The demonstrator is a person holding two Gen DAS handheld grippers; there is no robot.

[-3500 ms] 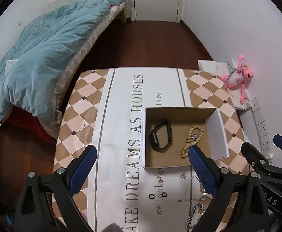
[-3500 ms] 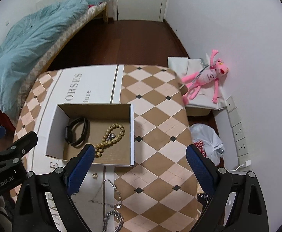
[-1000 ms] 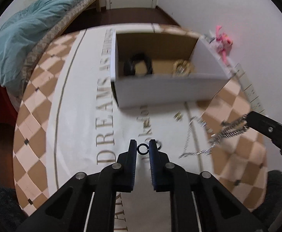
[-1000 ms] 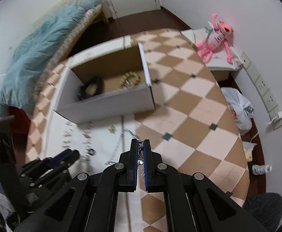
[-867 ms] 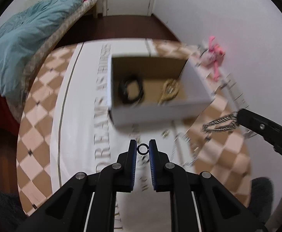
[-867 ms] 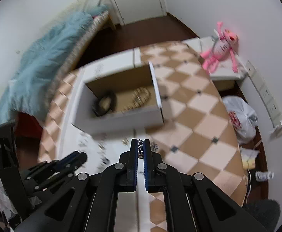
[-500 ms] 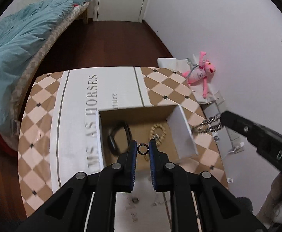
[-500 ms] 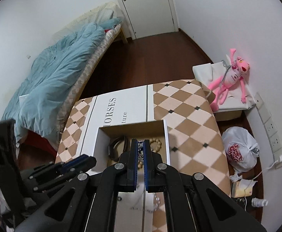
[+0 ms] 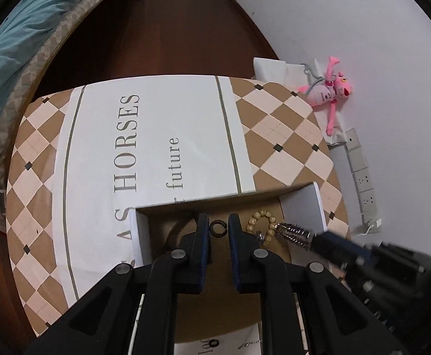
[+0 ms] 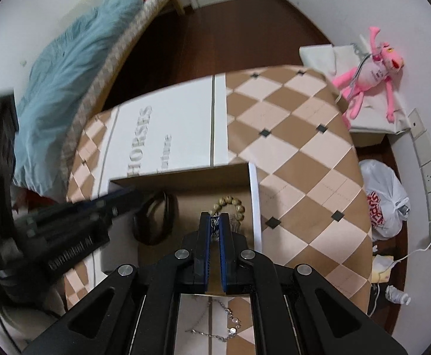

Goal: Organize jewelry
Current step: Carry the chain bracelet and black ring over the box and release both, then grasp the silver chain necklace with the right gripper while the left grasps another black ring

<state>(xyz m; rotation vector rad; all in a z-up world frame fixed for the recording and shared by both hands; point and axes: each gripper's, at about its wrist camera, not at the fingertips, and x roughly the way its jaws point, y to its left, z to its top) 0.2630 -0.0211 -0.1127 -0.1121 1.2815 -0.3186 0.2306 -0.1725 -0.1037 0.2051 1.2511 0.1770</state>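
Observation:
My left gripper (image 9: 218, 222) is shut on a small black ring (image 9: 218, 228) and hangs over the open cardboard box (image 9: 303, 207). A wooden bead bracelet (image 9: 263, 220) lies in the box, and a black band (image 9: 177, 228) is partly hidden behind my fingers. From the right, my right gripper (image 10: 215, 222) comes in over the same box (image 10: 253, 201), shut on a silver link chain (image 9: 293, 232). In the right wrist view the chain (image 10: 215, 222) shows between the pads, above the bead bracelet (image 10: 229, 203) and beside the black band (image 10: 156, 219). The left gripper (image 10: 132, 192) is blurred there.
A thin silver necklace (image 10: 225, 324) and another small ring (image 9: 214, 342) lie on the tablecloth in front of the box. A pink plush toy (image 10: 372, 68), a plastic bag (image 10: 384, 204) and wall sockets (image 9: 360, 174) are to the right. A bed with a blue duvet (image 10: 67, 82) stands left.
Both grippers have moved forward from the tablecloth in front of the box to above it, carrying the ring and the chain. The right gripper has come closer to the left one.

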